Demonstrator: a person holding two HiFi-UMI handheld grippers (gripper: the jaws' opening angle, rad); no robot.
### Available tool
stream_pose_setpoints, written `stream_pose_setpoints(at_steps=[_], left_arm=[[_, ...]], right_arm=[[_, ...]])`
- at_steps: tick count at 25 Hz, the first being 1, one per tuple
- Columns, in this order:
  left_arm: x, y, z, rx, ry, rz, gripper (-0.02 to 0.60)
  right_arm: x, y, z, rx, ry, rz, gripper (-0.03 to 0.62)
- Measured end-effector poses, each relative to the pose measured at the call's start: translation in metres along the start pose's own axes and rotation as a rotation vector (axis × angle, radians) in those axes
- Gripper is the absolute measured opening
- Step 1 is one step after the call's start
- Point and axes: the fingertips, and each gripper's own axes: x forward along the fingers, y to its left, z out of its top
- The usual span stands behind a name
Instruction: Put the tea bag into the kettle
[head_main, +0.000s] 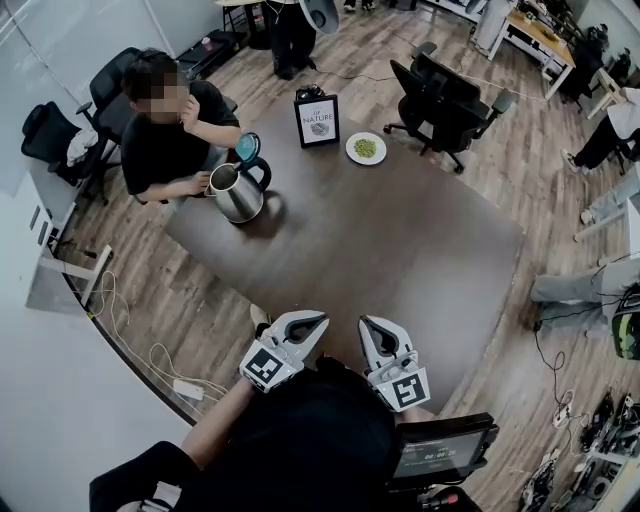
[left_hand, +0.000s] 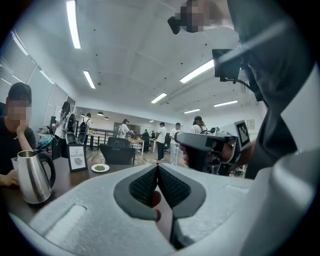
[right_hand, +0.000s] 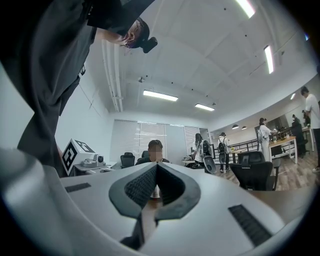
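Kettle (head_main: 238, 190) stands on the far-left part of a big dark table (head_main: 420, 260), steel body w/ black handle, teal lid (head_main: 247, 147) tipped up & open. A person in a black top (head_main: 165, 140) sits at that far-left corner, one hand right beside the kettle. Black office chairs (head_main: 440, 100) stand past the table's far-right side. Framed sign (head_main: 317, 121) is upright near the far edge, approx. centre. Just right of it lies a small white plate (head_main: 366, 148) w/ something green on it.

Left gripper (head_main: 318, 321) & right gripper (head_main: 366, 323) are side by side at the near edge, not touching, both pointing across the table, well apart from the kettle. Left gripper view: jaw tips meet, nothing pinched. Right gripper view: same, jaws fully together & empty.
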Motion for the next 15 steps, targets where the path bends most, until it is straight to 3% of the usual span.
stream_pose_setpoints(at_steps=[7,15], left_arm=[[0.006,-0.016,-0.001,0.043,0.016,-0.061,0.003],[0.019,-0.041,-0.004,0.042,0.014,-0.116,0.003]], right_arm=[[-0.018,0.004,-0.004,-0.003,0.002,-0.052,0.005],[-0.041,-0.002,-0.004,-0.013,0.0,-0.099,0.005]])
